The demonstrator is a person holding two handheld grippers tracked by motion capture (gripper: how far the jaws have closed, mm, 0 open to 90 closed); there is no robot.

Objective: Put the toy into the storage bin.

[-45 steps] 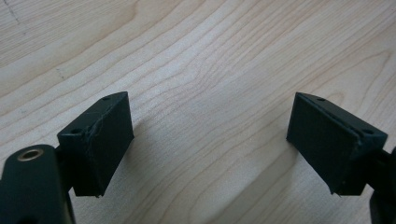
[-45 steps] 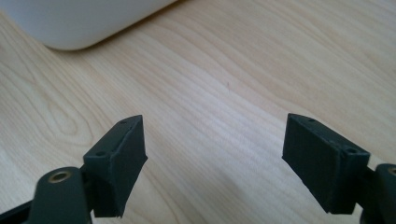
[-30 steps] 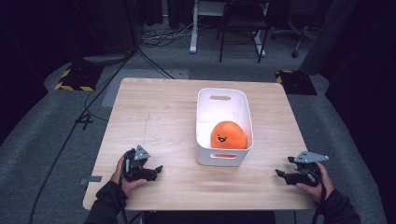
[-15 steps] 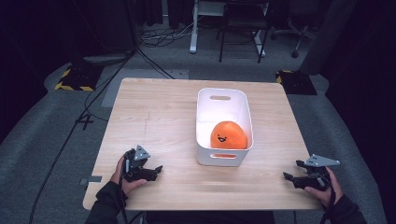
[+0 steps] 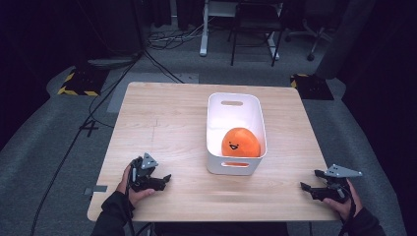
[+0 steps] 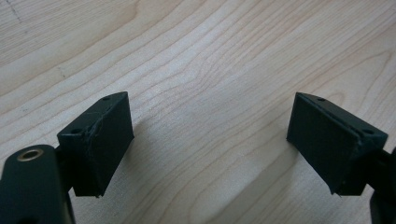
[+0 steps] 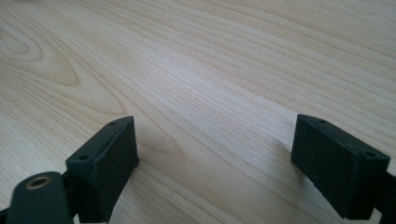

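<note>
An orange ball with a smiling face lies in the near end of a white handled bin on the wooden table. My left gripper rests near the table's front left, open, with bare wood between its jaws. My right gripper sits at the front right corner, also open over bare wood. Both are well apart from the bin.
The tabletop spreads wide to the left of the bin and behind it. Beyond the table lie a dark floor, cables, yellow-black striped floor plates and chair and desk legs.
My right gripper has slid to the right along the front edge to the table's corner. The left gripper, the bin and the ball stayed put.
</note>
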